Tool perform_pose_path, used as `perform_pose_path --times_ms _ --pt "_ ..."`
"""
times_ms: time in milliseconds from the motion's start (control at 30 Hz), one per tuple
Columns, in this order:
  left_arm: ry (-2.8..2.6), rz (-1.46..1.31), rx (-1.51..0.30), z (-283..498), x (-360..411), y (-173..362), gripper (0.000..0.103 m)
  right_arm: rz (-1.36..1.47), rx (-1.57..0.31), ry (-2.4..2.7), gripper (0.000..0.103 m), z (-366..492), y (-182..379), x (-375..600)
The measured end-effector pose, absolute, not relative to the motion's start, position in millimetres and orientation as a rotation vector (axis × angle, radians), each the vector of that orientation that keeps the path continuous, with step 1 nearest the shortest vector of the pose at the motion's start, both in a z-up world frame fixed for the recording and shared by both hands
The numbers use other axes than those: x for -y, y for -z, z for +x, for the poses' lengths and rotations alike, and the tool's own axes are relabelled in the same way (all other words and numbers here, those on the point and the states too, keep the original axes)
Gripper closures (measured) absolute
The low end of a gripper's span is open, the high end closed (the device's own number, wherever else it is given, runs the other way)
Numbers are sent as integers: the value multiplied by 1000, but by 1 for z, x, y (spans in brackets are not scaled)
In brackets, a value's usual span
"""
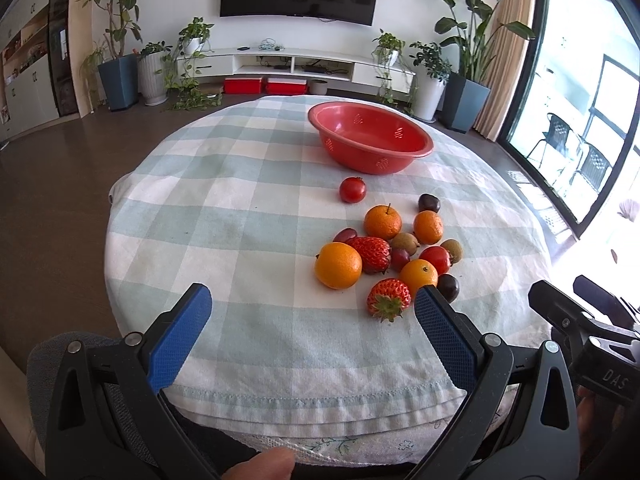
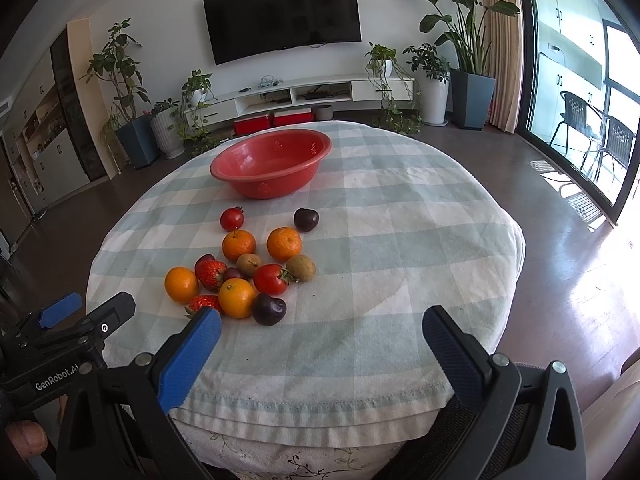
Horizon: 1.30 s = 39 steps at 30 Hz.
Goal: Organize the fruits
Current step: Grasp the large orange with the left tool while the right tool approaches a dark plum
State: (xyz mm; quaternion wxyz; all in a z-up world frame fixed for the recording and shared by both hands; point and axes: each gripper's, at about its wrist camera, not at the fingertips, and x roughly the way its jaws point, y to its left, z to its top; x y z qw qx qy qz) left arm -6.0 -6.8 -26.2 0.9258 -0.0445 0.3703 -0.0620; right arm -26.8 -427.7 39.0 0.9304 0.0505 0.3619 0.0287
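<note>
A pile of fruit lies on the checked tablecloth (image 1: 240, 208): several oranges (image 1: 338, 265), two strawberries (image 1: 389, 299), tomatoes (image 1: 352, 189), dark plums (image 1: 429, 203) and small brown fruits. Behind it stands an empty red bowl (image 1: 370, 137). My left gripper (image 1: 312, 300) is open near the table's front edge, its right finger beside the near strawberry. In the right wrist view the same pile, with its front orange (image 2: 237, 297), sits left of centre, before the red bowl (image 2: 272, 162). My right gripper (image 2: 322, 322) is open with nothing between its fingers, to the right of the pile.
The round table's cloth hangs over the near edge (image 2: 312, 404). Beyond it are a wall TV (image 2: 282, 12), a low white shelf (image 2: 304, 94), potted plants (image 1: 118, 76) and a glass door (image 2: 580, 100) on the right. A person's thumb (image 1: 260, 466) shows at the bottom.
</note>
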Motion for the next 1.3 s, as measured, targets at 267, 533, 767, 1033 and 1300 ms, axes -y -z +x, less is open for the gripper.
perform_pose_path --times_ms 267,533,767,1033,1300 --pt "312 -61 -673 -16 4 15 0 216 -695 -74 0 -31 -42 443" --pt "316 -96 -821 17 -18 28 0 321 -733 -167 0 -21 -37 457" --pt "397 68 -918 61 0 48 0 270 -826 -199 0 -9 -26 452" --pt "451 139 -946 95 11 58 10 280 -863 -213 6 -1 -17 454" --pt "472 156 -1005 114 10 74 36 276 -891 -225 10 4 -11 450"
